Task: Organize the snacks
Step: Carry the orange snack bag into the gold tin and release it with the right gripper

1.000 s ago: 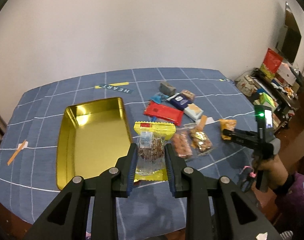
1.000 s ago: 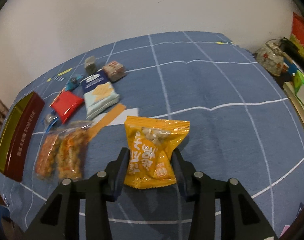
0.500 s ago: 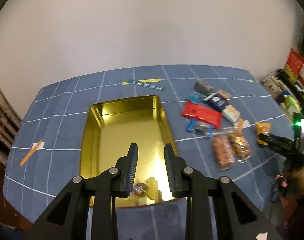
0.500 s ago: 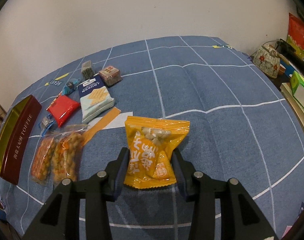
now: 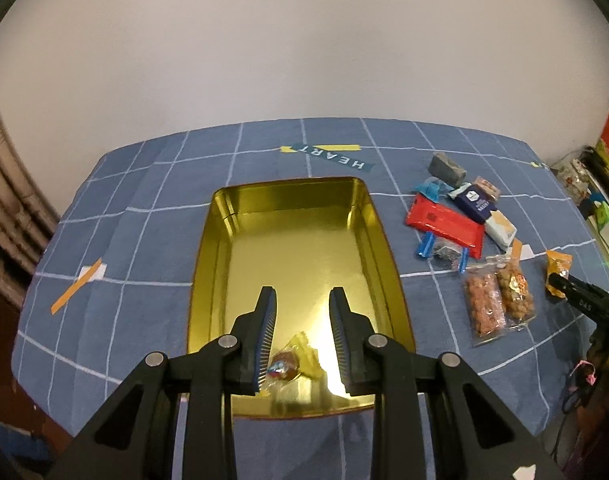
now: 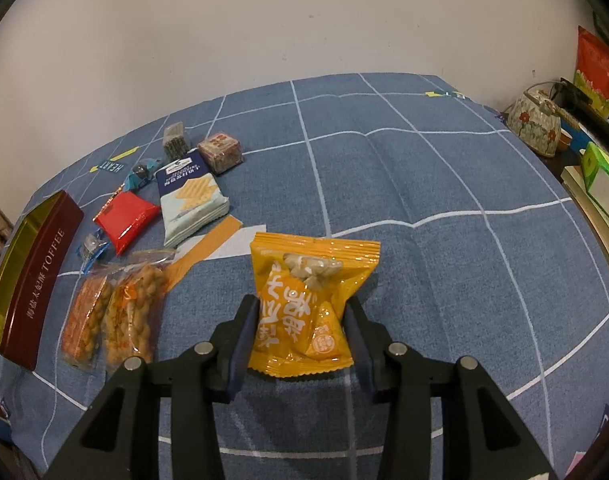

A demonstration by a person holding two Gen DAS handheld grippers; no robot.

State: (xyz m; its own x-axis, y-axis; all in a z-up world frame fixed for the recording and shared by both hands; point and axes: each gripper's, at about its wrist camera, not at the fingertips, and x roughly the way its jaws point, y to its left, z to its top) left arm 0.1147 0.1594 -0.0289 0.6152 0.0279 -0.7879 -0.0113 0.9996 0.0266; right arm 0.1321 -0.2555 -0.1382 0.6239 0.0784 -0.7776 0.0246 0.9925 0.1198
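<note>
A gold tin tray (image 5: pixel 292 216) lies on the blue checked cloth; its dark red side reads TOFFEE in the right wrist view (image 6: pixel 36 276). My left gripper (image 5: pixel 302 304) is open above the tray's near end. A yellow-edged snack packet (image 5: pixel 290 364) lies in the tray below it. My right gripper (image 6: pixel 302 314) is shut on an orange snack bag (image 6: pixel 308 300), held just above the cloth. It also shows in the left wrist view (image 5: pixel 558 270).
Loose snacks lie right of the tray: a red packet (image 5: pixel 444 224), a navy and white biscuit pack (image 5: pixel 482 210), two clear bags of orange snacks (image 5: pixel 498 300), a grey block (image 5: pixel 446 166). Cluttered shelves (image 6: pixel 584 128) stand past the table's right edge.
My left gripper carried the yellow-edged packet left over the tray and let it go; it now lies in the tray. The right gripper still holds the orange bag, slightly raised.
</note>
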